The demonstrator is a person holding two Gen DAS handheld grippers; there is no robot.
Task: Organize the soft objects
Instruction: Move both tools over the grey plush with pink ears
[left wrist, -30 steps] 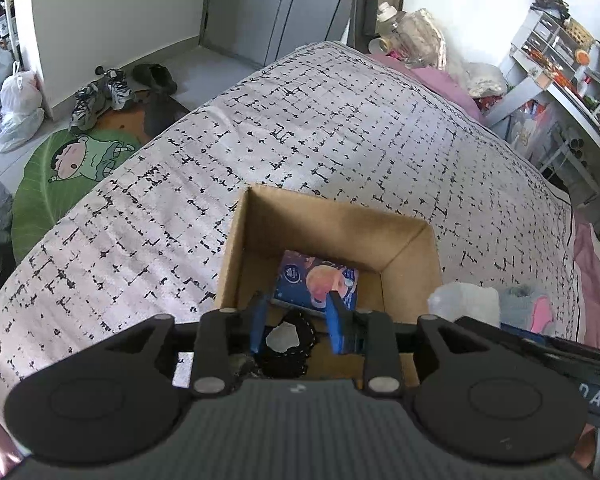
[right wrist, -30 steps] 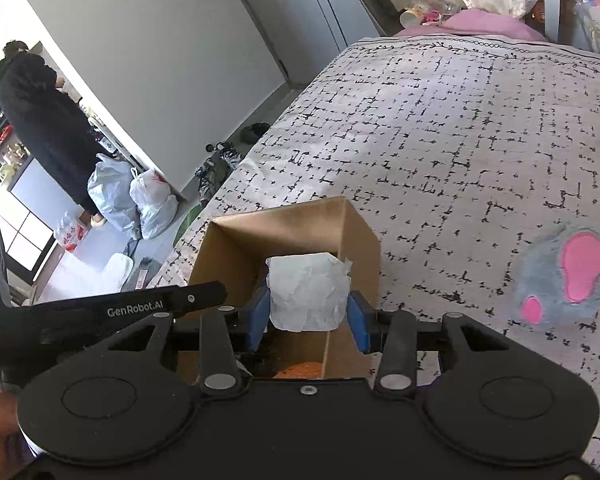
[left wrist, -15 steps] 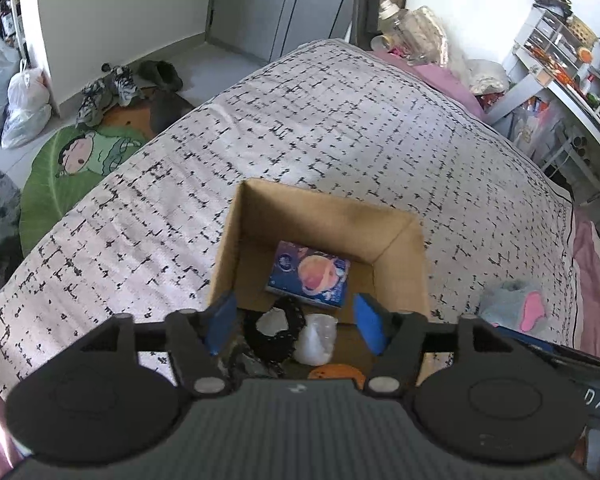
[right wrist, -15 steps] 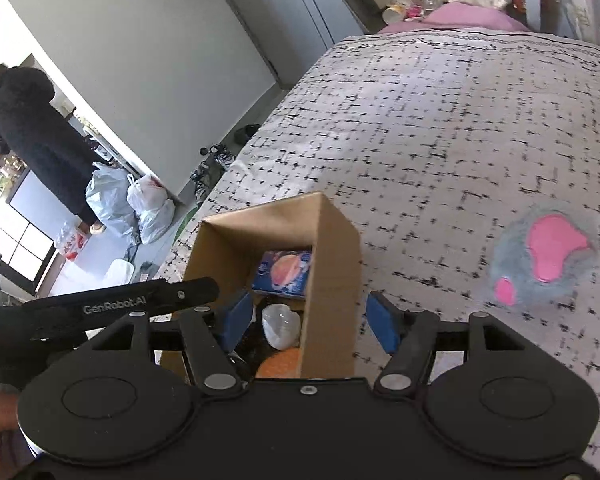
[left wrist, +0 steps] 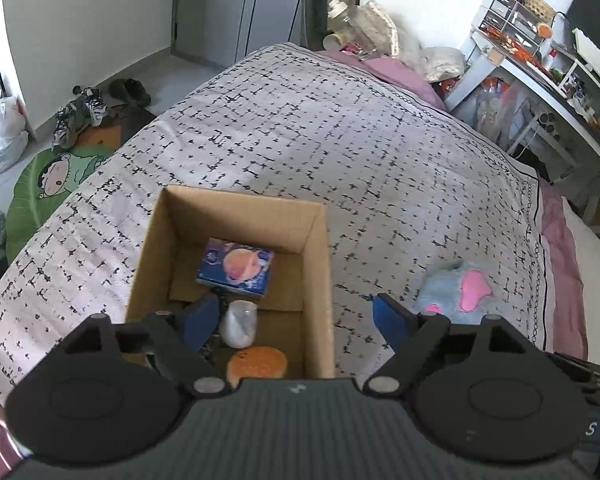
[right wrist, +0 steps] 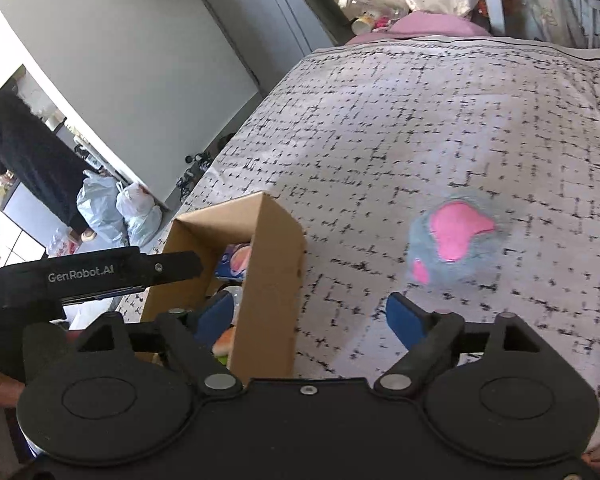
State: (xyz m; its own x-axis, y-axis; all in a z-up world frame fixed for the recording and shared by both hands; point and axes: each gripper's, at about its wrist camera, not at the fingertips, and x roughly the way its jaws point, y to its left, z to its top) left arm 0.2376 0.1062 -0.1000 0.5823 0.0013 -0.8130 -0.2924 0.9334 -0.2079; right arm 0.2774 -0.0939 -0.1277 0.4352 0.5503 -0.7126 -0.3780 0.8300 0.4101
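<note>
Holding both tongs spread wide and empty above the cardboard box [left wrist: 236,216], left gripper [left wrist: 296,322] and right gripper [right wrist: 310,316] straddling its right wall. Remaining soft item, a grey-pink plush [right wrist: 454,242], lies on the bedspread [right wrist: 420,120] beside the box, presumably my next pickup.

Black gripper [right wrist: 310,318] bodies, blue fingertip pads [right wrist: 400,316], silver screws, "GenRobot.AI" lettering.

We're in a home bedroom: a bed [left wrist: 340,140] with a black-and-white patterned cover fills the view, a cluttered desk [left wrist: 540,64] far right, shoes [left wrist: 80,114] and a cartoon floor mat [left wrist: 52,184] on the left, wardrobe doors [left wrist: 236,8] beyond, plastic bags [right wrist: 116,212] by the wall.
</note>
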